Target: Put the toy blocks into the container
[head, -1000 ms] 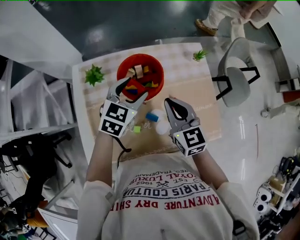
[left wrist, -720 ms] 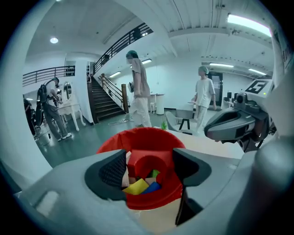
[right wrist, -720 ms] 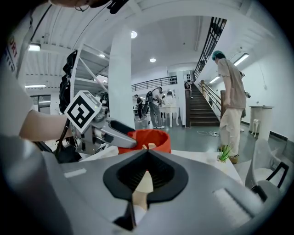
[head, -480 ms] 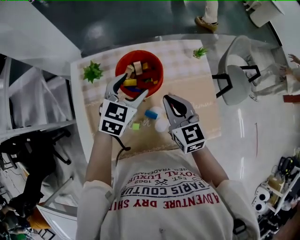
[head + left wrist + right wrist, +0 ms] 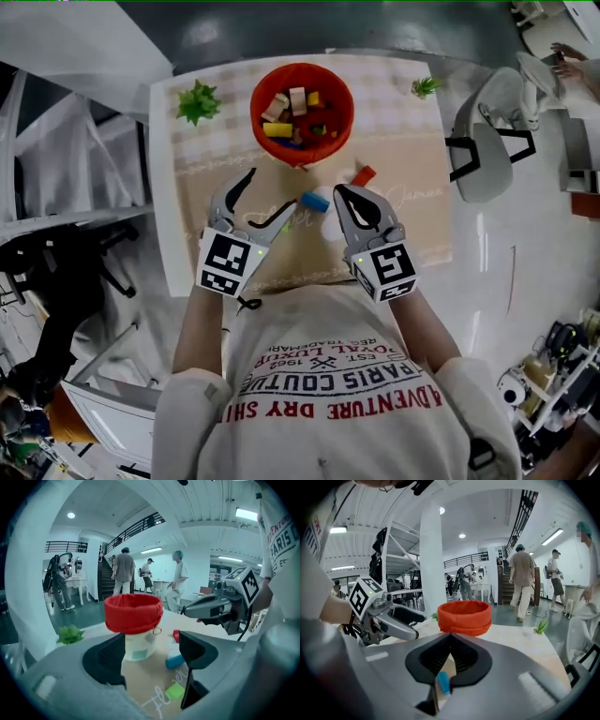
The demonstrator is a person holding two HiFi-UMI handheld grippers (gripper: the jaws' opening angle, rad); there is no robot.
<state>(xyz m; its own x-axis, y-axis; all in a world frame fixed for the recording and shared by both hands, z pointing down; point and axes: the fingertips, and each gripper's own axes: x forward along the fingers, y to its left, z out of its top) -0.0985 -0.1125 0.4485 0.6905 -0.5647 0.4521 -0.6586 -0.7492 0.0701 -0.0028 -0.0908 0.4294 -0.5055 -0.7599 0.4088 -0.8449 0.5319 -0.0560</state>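
Beige mat below me: my left gripper has just been opening, jaws wide with nothing between them; my right gripper has its tips together, empty I think. Several blocks lie in the red container. Blue block, red block and green block wait on the mat. Corner plant stands clear of the path.

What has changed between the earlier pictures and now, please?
The left gripper drew back from over the red container toward the person; its jaws have just been opening, with nothing between them now. The right gripper stayed shut; the blue block beside it did not move.
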